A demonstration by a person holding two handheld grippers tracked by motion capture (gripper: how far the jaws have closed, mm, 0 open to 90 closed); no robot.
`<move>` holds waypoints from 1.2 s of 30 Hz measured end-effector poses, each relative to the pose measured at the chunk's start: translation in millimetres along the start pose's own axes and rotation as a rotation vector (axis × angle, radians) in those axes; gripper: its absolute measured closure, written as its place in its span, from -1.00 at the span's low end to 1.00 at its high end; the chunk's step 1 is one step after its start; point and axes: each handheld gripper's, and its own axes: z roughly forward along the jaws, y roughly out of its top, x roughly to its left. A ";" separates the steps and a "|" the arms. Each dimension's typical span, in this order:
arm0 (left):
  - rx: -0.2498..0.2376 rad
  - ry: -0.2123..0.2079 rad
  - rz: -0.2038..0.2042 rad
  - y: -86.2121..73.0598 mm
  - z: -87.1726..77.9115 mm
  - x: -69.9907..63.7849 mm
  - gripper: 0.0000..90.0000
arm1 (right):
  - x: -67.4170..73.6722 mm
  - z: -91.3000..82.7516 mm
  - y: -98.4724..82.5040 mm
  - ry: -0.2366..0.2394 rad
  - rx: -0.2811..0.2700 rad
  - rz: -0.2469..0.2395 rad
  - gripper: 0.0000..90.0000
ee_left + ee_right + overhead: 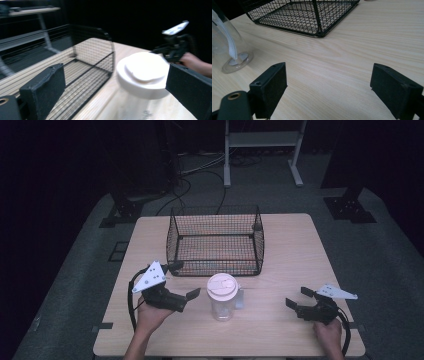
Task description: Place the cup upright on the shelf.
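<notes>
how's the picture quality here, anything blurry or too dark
High view: dim overall, surroundings nearly black, the table evenly lit. Left gripper view: the cup is soft with blur, its white lid nearly blown out. Right gripper view: sharp, the wire basket crisp.

From above I see a light wooden table [300, 245] on grey carpet. A black wire mesh basket [216, 240] sits at the table's far middle, open at the top. Just in front of it stands a clear plastic cup [222, 296] with a white lid. My left tongs [181, 281] are close beside the cup on its left, jaws spread apart, pointing toward it. My right tongs [297, 297] are well apart from the cup, near the table's right front, jaws also spread.
</notes>
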 end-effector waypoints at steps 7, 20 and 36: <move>0.082 -0.123 0.007 1.8 11.6 -1.1 -0.97 | 0.0 0.4 0.0 0.004 0.002 -0.002 -0.71; 0.246 -0.195 0.018 3.1 34.6 -1.6 -0.97 | -0.9 -0.5 0.0 0.058 -0.016 0.000 -0.71; 0.362 -0.237 0.036 1.0 59.4 -3.7 -1.00 | -3.8 -3.0 -0.5 0.115 -0.045 0.017 -0.71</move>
